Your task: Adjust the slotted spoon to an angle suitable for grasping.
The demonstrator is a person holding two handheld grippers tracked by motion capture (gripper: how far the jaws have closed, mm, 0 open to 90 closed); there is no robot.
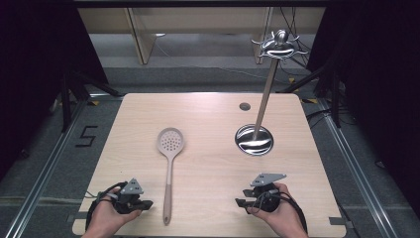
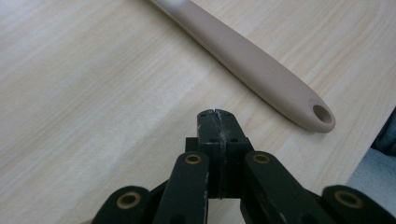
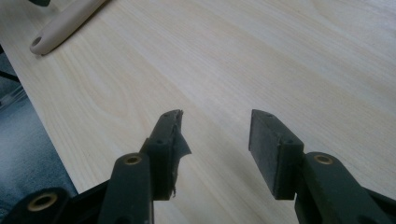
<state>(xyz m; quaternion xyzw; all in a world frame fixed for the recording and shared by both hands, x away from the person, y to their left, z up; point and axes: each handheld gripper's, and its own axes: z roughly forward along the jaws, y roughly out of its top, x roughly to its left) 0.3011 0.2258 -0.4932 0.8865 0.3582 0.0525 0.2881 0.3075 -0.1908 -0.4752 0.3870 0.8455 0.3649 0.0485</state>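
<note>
the skimmer (image 1: 169, 163) lies flat mid-table, handle toward the person, untouched. left gripper (image 2: 217, 114) rests clenched and empty just beside the handle end; right gripper (image 3: 215, 122) is parted, empty. likely next: left opens, closes on the handle.

the skimmer (image 2: 252, 65) has its perforated head cut off by the left gripper view's top edge.

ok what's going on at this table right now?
A person holds one set of tongs in each hand at the near edge of the table. Nothing is gripped yet. The left tongs are shut and empty, just beside the handle end of the beige slotted spoon lying flat. The right tongs are open over bare wood. A metal hanging stand stands at the far right.
</note>
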